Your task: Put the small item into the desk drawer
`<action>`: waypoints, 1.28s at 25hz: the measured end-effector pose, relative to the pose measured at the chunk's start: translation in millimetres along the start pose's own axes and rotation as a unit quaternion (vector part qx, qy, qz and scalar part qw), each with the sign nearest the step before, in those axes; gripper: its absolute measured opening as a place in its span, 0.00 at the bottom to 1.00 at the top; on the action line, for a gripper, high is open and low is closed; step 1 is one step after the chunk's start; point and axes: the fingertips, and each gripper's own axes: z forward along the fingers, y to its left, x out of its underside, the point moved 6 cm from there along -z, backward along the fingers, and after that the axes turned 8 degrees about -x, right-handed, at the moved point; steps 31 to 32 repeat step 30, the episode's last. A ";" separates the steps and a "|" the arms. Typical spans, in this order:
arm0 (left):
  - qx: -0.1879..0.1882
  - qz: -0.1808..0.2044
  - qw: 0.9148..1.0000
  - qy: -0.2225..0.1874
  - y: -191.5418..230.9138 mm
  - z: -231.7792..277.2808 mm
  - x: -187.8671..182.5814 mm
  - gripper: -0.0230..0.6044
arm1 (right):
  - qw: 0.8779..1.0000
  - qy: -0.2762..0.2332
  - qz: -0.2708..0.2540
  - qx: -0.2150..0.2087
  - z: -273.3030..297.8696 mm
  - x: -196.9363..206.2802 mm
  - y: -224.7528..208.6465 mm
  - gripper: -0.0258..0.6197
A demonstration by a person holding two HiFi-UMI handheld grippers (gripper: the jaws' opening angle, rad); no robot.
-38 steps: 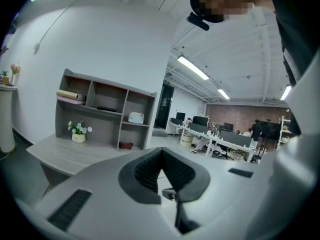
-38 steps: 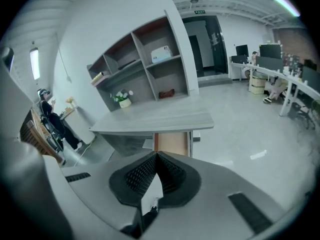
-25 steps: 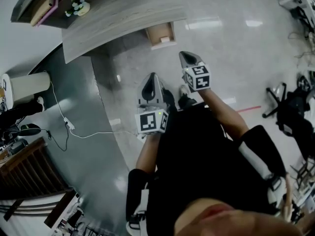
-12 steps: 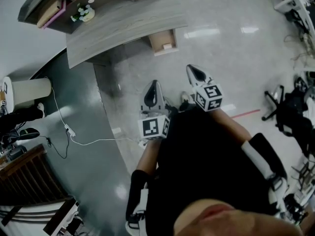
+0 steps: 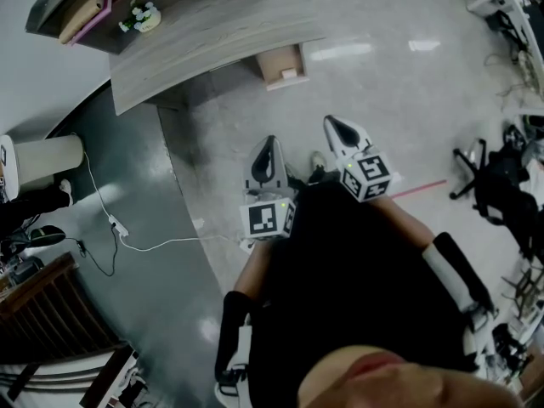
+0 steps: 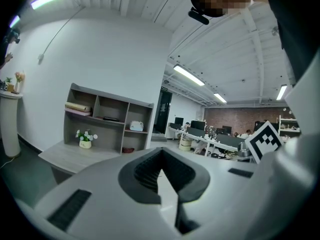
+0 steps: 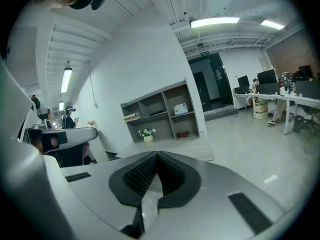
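Two grippers held low, well short of desk [image 5: 212, 36], both pointed toward it. Left gripper [image 5: 268, 145] jaws shut, empty. Right gripper [image 5: 335, 126] jaws shut; pale sliver low between pads, unidentifiable. Small item not made out anywhere. Tan drawer [image 5: 280, 62] under desk's right end. Square black-and-white markers on cubes [image 5: 267, 218]; other print too small to read. Shelf unit [image 5: 81, 7] behind desk, flower pot [image 5: 140, 15] on desk's far edge, white cable [image 5: 153, 243] on floor [image 5: 382, 24] near desk's left end, office chair [image 5: 484, 172] well right of desk.

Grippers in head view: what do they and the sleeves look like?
The left gripper and right gripper are grey tapered shells with dark ribbed pads, each carrying a cube of black-and-white square markers. The person wears black, with white-trimmed bands near the elbows.
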 end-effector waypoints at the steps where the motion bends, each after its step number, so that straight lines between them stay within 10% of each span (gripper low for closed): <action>1: 0.002 -0.001 1.000 -0.001 0.1 -0.4 -0.1 0.03 | 1.000 -0.001 0.001 0.001 -0.3 0.6 0.9 0.04; 32: 0.010 0.005 1.000 0.003 13.3 -25.4 8.9 0.03 | 1.000 0.007 -0.006 -0.004 -2.8 20.8 33.4 0.04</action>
